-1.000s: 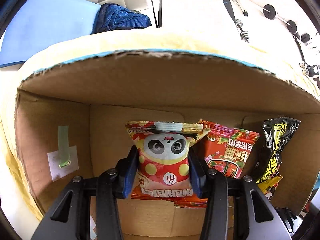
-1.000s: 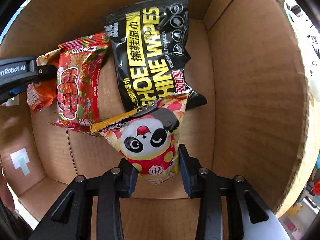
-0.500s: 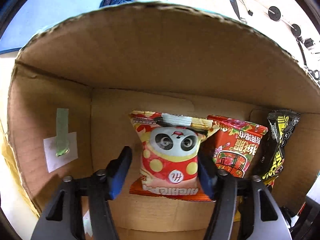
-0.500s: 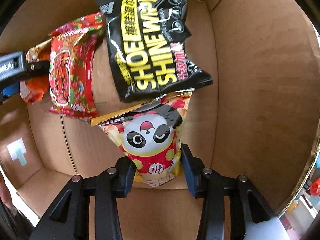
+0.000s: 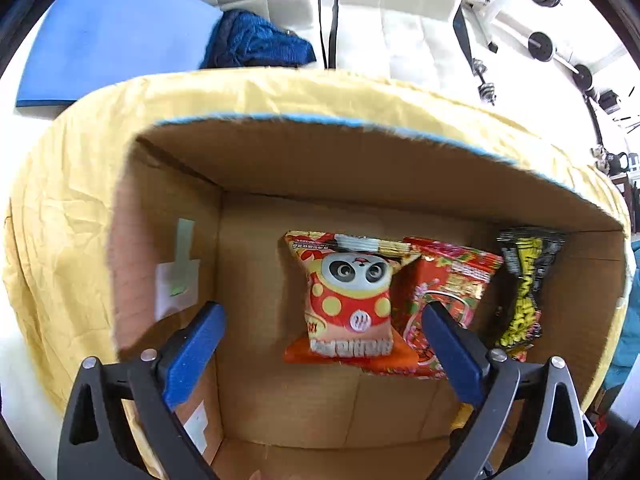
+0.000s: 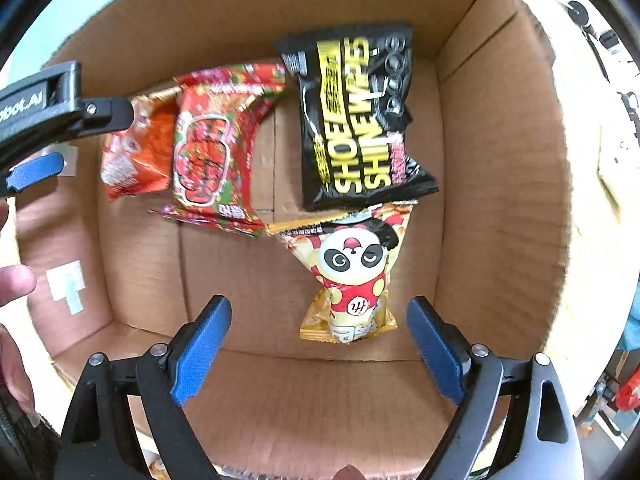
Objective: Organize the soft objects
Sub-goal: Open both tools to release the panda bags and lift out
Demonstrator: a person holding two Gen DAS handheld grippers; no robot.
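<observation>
An open cardboard box holds several soft packets. On its floor an orange panda snack bag lies partly over a red packet, with a black shoe-wipes pack to the right. My left gripper hangs above the orange bag. Its jaws are opening and its blue pads stand wide of the bag. In the right wrist view a yellow panda bag lies below the black pack. My right gripper hovers over it, jaws opening, with neither pad touching the bag.
Yellow cloth surrounds the box. Beyond it are a blue mat, a dark blue garment and white cushions. White tape sticks to the left box wall. A person's fingers show at the left edge.
Both grippers went from shut on their panda bags to wide open. Both lifted away, and the two bags stayed on the box floor.
</observation>
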